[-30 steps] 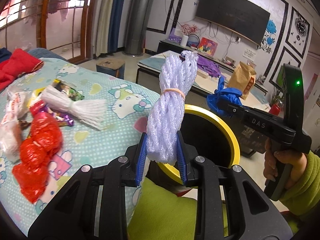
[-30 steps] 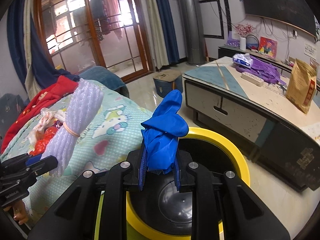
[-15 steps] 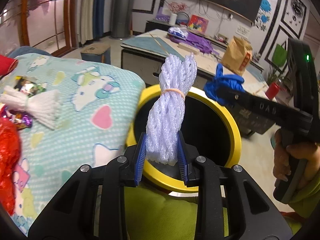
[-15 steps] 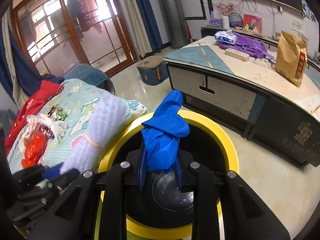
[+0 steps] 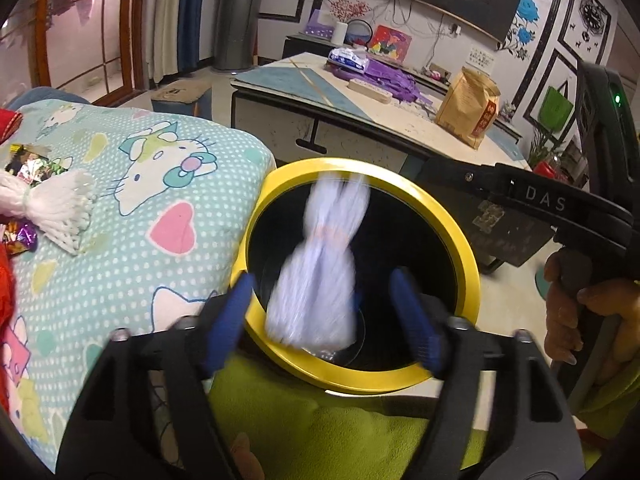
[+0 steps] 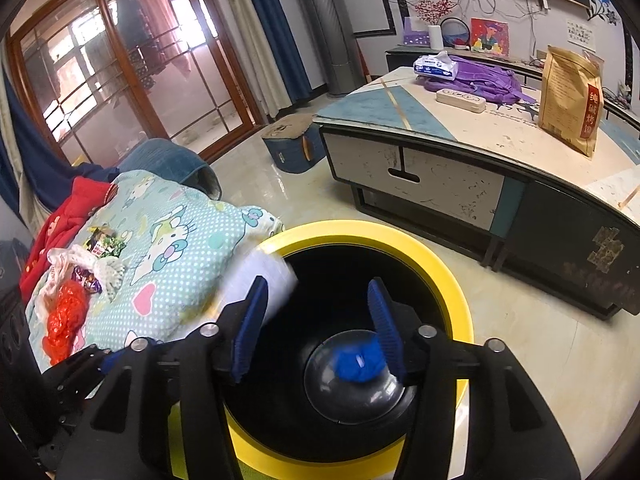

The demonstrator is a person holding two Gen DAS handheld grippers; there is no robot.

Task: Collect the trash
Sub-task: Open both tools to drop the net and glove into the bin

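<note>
Left wrist view, bin: a yellow-rimmed bin [image 5: 460, 240] filled the centre of the frame, beside a cartoon-print blanket [image 5: 132, 216] at left.
Left wrist view, hand-held gripper: the left hand-held gripper [image 5: 324, 316] was spread, its jaws opening, pads touching nothing.
Left wrist view, trash: a blurred white foam-net bundle [image 5: 320, 272] hung between the jaws over the bin mouth, apparently dropping in.
Left wrist view, other hand: the right tool crossed the right edge, a hand [image 5: 576, 312] on its handle.

Right wrist view, hand-held gripper: the right hand-held gripper [image 6: 318, 328] was also spread and opening, pinching nothing.
Right wrist view, trash: a crumpled blue glove [image 6: 358, 360] lay low inside the bin, on its domed bottom.
Right wrist view, remaining trash: a red plastic bag [image 6: 66, 316], wrappers [image 6: 104, 244] and white netting sat on the blanket at lower left.

Doing the step well: judged from both views, each opening should stay over the bin mouth until the piece has cleared the rim.

Only one view shows: the right view alone revealed the glove's resting place and the bin floor; the left view alone showed the foam net clearly between its jaws and the person's hand.
</note>
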